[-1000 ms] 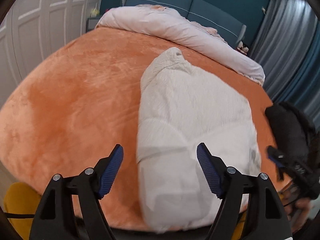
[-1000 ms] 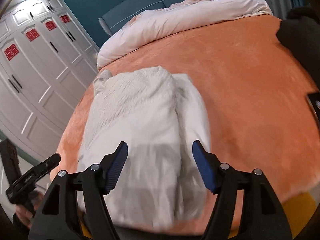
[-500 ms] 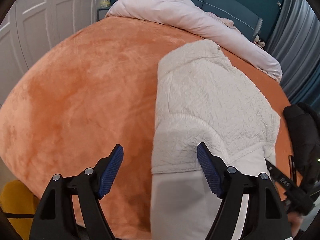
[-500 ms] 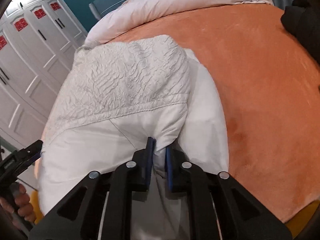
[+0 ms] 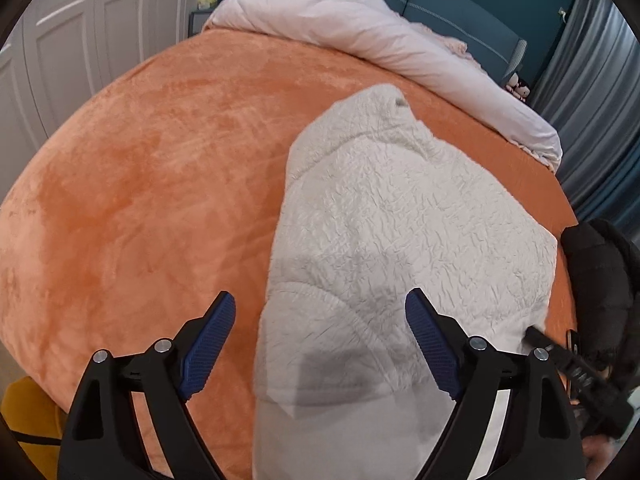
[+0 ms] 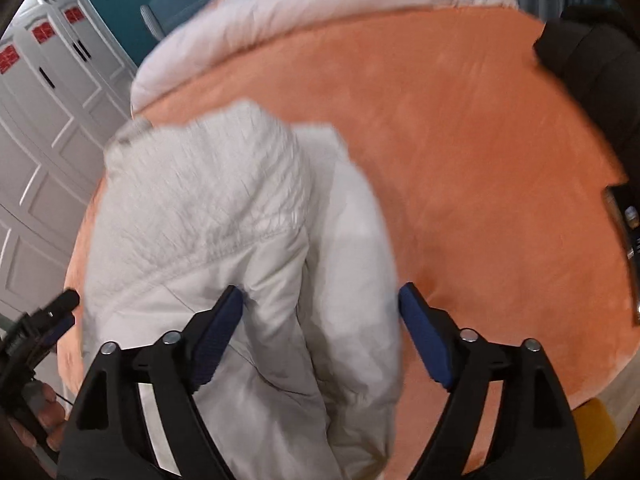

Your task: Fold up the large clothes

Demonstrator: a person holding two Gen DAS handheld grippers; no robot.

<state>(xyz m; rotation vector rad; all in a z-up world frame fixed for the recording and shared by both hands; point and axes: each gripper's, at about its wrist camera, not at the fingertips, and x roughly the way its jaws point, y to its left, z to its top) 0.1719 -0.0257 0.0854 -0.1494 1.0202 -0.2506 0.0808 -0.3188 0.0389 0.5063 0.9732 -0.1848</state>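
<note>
Blurred by motion in the right wrist view, and cut off at the bottom edge of both views: a folded white padded jacket with crinkled quilted lining, lying on a plush orange bedspread near its front edge. Half hidden at the right rim, a black garment. Over the jacket's near end, the left gripper, jaws spread wide and just opened further, gripping nothing. Likewise the right gripper, jaws just sprung wide apart, jacket fabric loose between the blue pads, left pad possibly brushing a fold.
</note>
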